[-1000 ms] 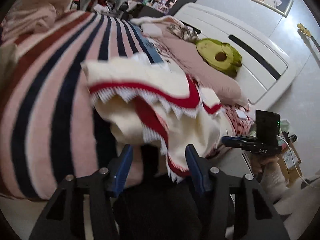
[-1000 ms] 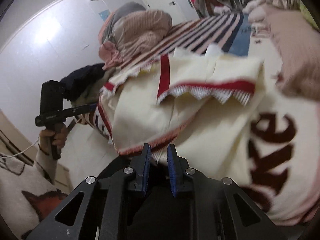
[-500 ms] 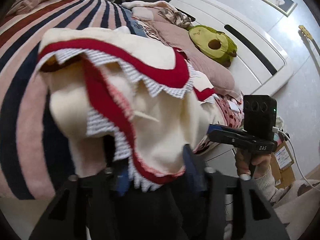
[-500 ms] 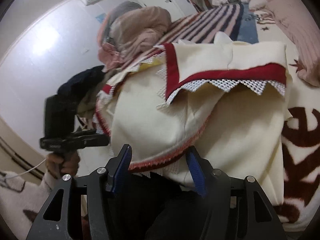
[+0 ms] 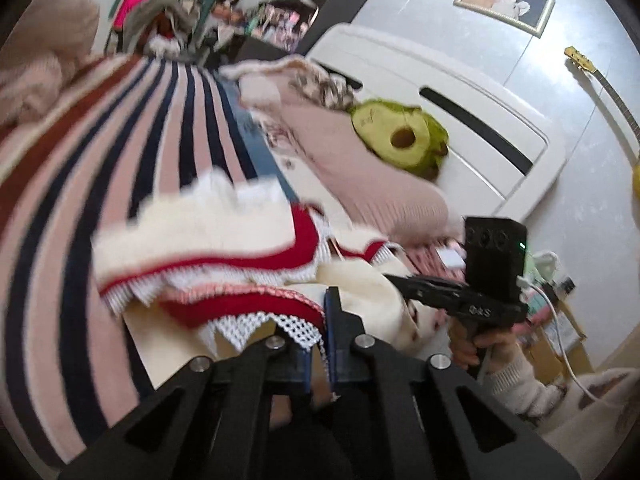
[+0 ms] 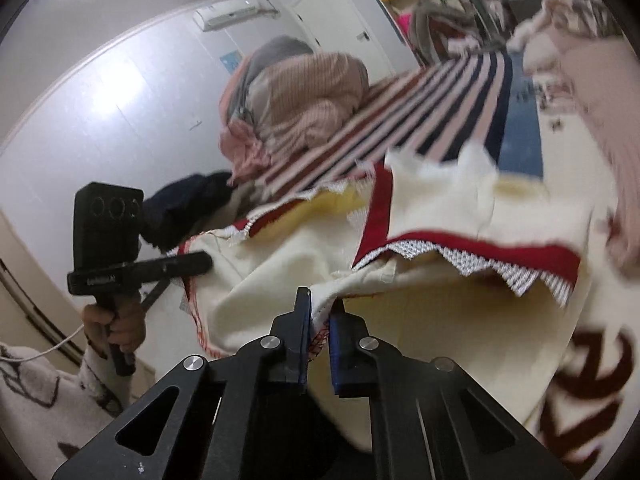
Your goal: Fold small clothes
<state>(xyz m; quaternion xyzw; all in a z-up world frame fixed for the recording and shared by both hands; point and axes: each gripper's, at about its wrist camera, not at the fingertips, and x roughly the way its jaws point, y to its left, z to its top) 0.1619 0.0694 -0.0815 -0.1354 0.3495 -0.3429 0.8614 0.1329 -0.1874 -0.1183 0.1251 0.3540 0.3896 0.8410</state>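
The left gripper (image 5: 318,344) has its blue pads drawn close together with the lacy white-and-red hem of the garment (image 5: 224,240) nipped between them; the cloth runs up and away from the fingers as a cream knit with a red band and a white zigzag lace edge. The right gripper (image 6: 320,334) likewise pinches the garment (image 6: 460,216), its two fingers nearly together on a cream edge with red stitching that disappears down between the pads. From the right wrist view the cloth hangs in a loose fold between the two tools, lifted just above the bed, with one red-and-lace border lying across the top layer and another running down toward the other tool at the left. That other tool is seen in each view: from the left wrist the right one appears at the far right, held in the right hand (image 5: 478,346), its tip at the cream cloth; from the right wrist the left hand (image 6: 116,322) grips its handle at the left. Under the garment lies a striped blanket (image 5: 80,184) of pink, navy and dark red. Beyond it are a pink pillow (image 5: 360,168), an avocado plush (image 5: 400,136) and a white headboard (image 5: 460,92). A rumpled quilt (image 6: 296,96) sits at the bed's far end.
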